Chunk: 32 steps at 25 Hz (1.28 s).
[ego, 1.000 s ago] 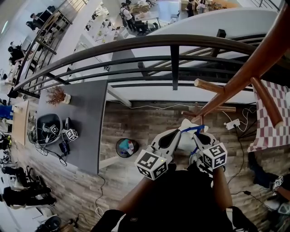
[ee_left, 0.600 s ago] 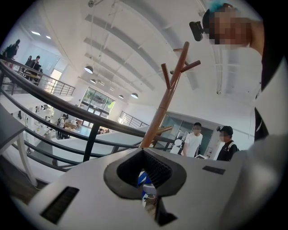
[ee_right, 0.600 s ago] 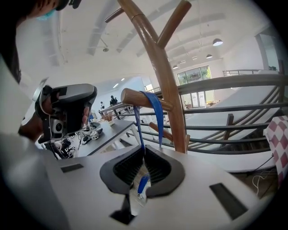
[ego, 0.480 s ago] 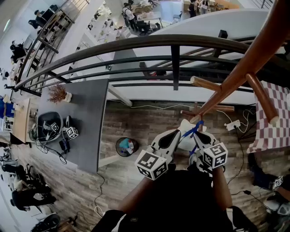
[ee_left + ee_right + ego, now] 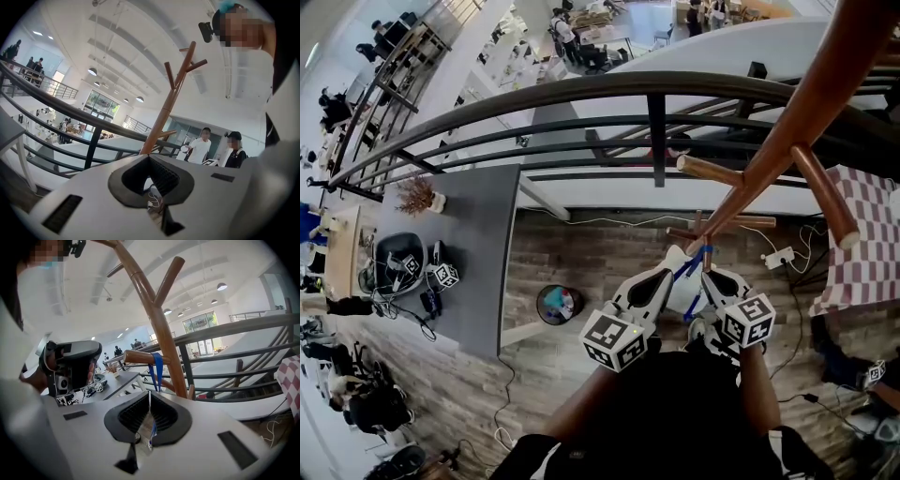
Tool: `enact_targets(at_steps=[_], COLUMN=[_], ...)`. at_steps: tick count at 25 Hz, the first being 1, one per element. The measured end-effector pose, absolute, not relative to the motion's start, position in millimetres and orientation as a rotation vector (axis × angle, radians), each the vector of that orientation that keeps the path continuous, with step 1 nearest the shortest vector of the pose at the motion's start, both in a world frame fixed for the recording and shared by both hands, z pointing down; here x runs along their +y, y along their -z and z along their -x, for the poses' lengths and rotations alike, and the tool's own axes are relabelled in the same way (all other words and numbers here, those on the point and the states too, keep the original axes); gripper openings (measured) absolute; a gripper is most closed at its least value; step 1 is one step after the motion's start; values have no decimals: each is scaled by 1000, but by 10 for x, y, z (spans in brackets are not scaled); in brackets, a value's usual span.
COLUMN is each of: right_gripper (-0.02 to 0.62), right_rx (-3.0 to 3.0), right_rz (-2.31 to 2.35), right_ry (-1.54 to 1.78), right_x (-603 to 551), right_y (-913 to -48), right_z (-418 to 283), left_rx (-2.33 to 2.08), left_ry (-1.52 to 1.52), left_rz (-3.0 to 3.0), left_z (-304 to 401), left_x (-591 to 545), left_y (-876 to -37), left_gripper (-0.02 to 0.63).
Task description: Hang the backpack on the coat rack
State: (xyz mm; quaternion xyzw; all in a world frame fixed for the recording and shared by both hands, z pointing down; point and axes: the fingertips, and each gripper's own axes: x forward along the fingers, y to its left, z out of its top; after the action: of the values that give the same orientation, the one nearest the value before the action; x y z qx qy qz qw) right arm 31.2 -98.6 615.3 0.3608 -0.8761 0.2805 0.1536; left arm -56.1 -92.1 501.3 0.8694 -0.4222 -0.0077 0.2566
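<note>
While both forearms reach forward and down, side by side, the right gripper is clamped on the backpack's blue strap, which loops over a peg of the coat rack; the left gripper is closed, nothing visible between its jaws; the white backpack sits between them, below the peg; black-and-white square patterns cover each gripper's cube.

Wood-plank floor, grey table beside dark curved railing, round lamps under white ceiling
</note>
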Motion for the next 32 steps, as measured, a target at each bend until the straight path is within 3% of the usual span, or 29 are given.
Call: enact_targets(at_steps=[32], right_gripper=[21], right_rx=[-2430], right_rz=[-1144], right_ry=[-795], right_x=[-962], right_y=[-6258], right_z=[-637], left_rx=[-1229], left_ry=[-56], left_rz=[-2337], left_z=[234], left_x=[-743], left_y=[-5307], left_gripper=[8])
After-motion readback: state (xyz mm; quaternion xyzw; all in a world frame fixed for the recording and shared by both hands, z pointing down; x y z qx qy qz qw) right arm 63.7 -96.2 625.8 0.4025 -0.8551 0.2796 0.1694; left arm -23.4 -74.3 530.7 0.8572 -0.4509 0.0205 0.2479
